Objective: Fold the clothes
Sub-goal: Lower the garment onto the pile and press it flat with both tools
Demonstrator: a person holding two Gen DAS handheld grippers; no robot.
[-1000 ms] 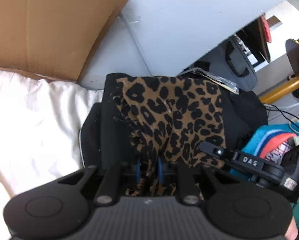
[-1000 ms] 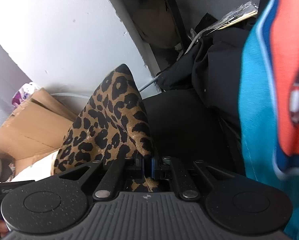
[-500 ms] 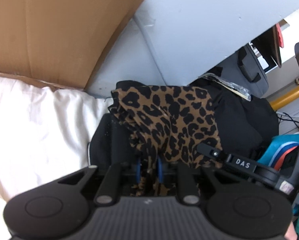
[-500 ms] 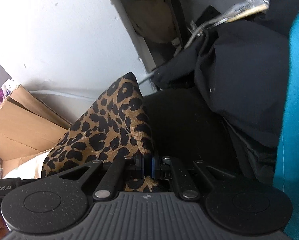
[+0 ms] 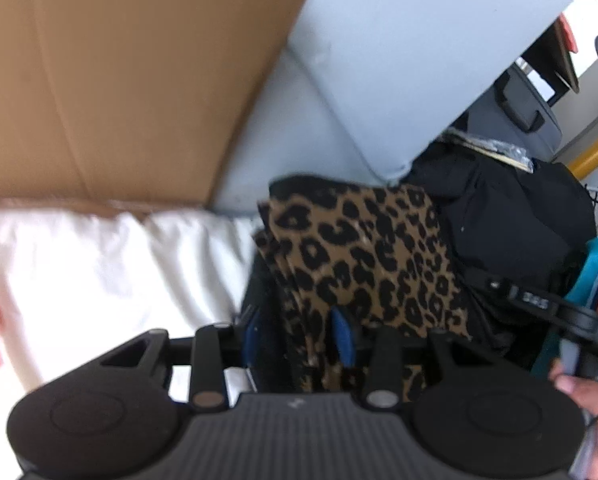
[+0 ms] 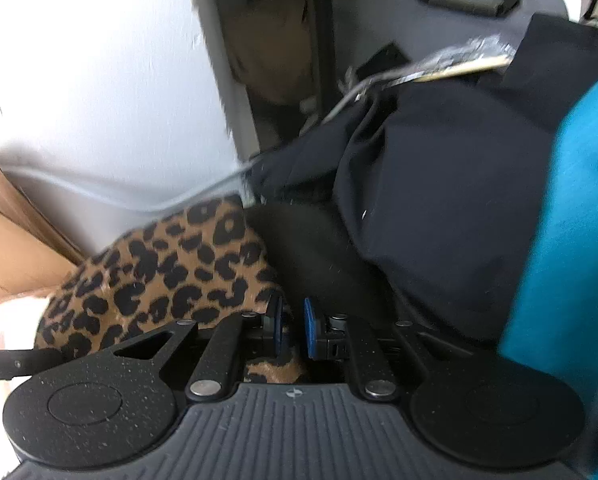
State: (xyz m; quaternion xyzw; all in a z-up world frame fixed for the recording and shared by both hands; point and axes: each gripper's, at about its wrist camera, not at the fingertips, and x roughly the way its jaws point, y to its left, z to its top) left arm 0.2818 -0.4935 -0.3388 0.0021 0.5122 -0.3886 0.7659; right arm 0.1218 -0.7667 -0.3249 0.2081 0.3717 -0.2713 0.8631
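Beside leopard-print garment point(image 5: 363, 256), black clothes point(image 5: 511, 216), cardboard point(image 5: 131, 80).

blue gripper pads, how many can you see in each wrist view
2 in each view. Left wrist: two blue gripper pads, one left of the leopard-print cloth, one against it. Right wrist: two, apart, beside the cloth.

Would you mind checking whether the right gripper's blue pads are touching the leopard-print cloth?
Cannot tell. In the right wrist view the right gripper stands open, the leopard-print cloth reaching its left pad; blur hides any contact.
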